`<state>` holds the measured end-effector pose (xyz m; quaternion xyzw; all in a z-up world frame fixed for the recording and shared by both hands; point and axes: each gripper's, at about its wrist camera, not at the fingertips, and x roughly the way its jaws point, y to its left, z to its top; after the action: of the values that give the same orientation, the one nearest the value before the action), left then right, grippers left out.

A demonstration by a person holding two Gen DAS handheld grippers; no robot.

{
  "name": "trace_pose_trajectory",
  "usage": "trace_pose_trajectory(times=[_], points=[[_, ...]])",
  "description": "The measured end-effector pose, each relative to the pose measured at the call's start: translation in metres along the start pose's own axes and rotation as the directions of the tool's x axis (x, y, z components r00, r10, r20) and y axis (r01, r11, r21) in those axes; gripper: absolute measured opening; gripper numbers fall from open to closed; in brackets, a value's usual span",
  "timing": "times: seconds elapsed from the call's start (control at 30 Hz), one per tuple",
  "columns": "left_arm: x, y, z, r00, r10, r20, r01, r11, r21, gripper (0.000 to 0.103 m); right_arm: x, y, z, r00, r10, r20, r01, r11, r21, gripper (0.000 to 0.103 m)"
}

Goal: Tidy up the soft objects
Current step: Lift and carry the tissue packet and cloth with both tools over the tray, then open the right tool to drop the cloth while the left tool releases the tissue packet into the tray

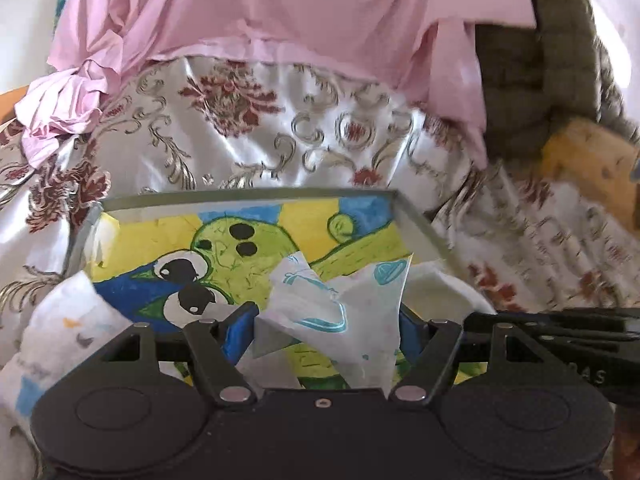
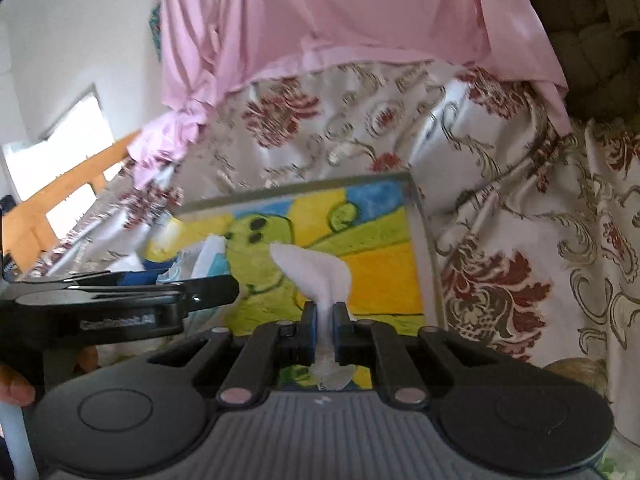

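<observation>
white cloth: soft, pinched by the right gripper (image 2: pixel 325 320), fingers pressed together on its neck, over the near part of the painted tray (image 1: pixel 256 194).
printed cloth: a crumpled piece (image 1: pixel 340 312) stands between the spread fingers of the left gripper (image 1: pixel 328 320); no pads press it, also above the tray's near part.
step: likely lowering both pieces onto the tray; keep them inside its rim.
room: beyond the tray, open floral bedcover (image 1: pixel 248 132), then pink sheet (image 1: pixel 280 12).
</observation>
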<state>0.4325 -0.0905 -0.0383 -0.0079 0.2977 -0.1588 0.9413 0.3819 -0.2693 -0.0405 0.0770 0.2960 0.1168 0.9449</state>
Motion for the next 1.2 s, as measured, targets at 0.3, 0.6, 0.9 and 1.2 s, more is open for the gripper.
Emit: trace_pose_trajectory(times=[0.3, 0.6, 0.9, 1.2], points=[[0.033, -0.013, -0.006, 0.988, 0.089, -0.128, -0.078, 0.993, 0.09, 0.075, 0.015, -0.002, -0.006, 0.996, -0.046, -0.081, 0.045, 0.999, -0.008, 0.012], [0.034, -0.011, -0.006, 0.98, 0.09, -0.178, -0.079, 0.994, 0.072, 0.086, 0.016, 0.0, -0.006, 0.995, -0.047, -0.093, 0.046, 0.999, -0.011, 0.021], [0.017, -0.006, -0.003, 0.981, 0.1, -0.166, -0.095, 0.995, 0.038, 0.095, 0.004, -0.005, -0.002, 0.996, -0.052, -0.068, 0.052, 0.999, 0.008, 0.037], [0.004, -0.011, 0.001, 0.98, 0.12, -0.158, -0.12, 0.993, 0.009, 0.099, -0.02, -0.003, 0.002, 0.997, -0.072, -0.023, 0.072, 0.997, -0.005, 0.052]])
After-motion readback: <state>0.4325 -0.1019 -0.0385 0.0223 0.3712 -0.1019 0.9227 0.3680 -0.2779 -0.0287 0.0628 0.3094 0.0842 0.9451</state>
